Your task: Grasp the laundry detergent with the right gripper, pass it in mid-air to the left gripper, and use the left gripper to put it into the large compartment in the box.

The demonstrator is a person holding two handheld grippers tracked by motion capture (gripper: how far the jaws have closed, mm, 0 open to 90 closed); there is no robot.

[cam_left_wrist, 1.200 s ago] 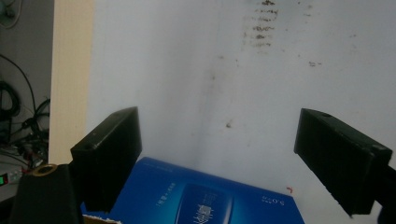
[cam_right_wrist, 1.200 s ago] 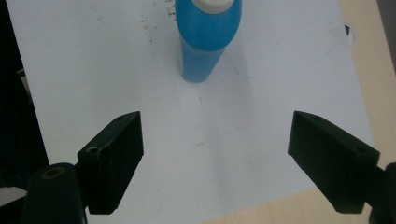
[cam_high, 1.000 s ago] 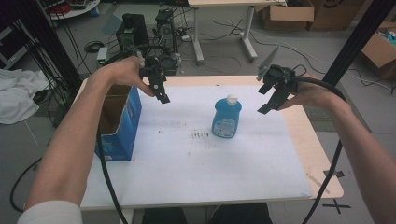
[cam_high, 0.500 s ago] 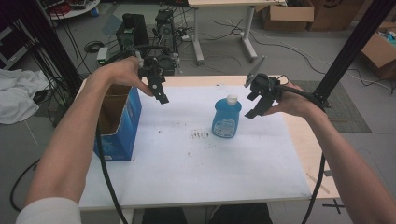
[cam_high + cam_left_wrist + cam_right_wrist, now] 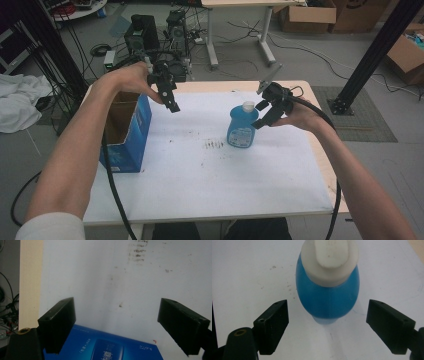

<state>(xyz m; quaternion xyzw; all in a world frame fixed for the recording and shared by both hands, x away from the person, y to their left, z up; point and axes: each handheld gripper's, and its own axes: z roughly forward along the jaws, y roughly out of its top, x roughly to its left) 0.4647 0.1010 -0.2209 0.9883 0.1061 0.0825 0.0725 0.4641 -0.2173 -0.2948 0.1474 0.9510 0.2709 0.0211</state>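
Observation:
A blue bottle (image 5: 242, 127) with a white cap (image 5: 248, 106) stands upright near the middle of the white table cover (image 5: 210, 170). My right gripper (image 5: 263, 111) hovers open just right of the cap, a little above it. In the right gripper view the bottle (image 5: 328, 293) is seen from above, ahead of the wide-apart jaws and not touched by them. My left gripper (image 5: 170, 102) hangs open over the table beside an open blue cardboard box (image 5: 127, 132) at the left. The box's blue side (image 5: 105, 345) shows below the spread jaws in the left gripper view.
Dark smudges (image 5: 215, 145) mark the cover left of the bottle. The bare wooden table edge (image 5: 322, 150) runs along the right. Beyond the table are cables, equipment (image 5: 142, 27), a desk and cardboard boxes (image 5: 305, 15) on the floor. A black frame post (image 5: 375, 50) rises at the right.
My right gripper has moved left from the table's right side to just beside the bottle's cap. The left gripper has stayed by the box.

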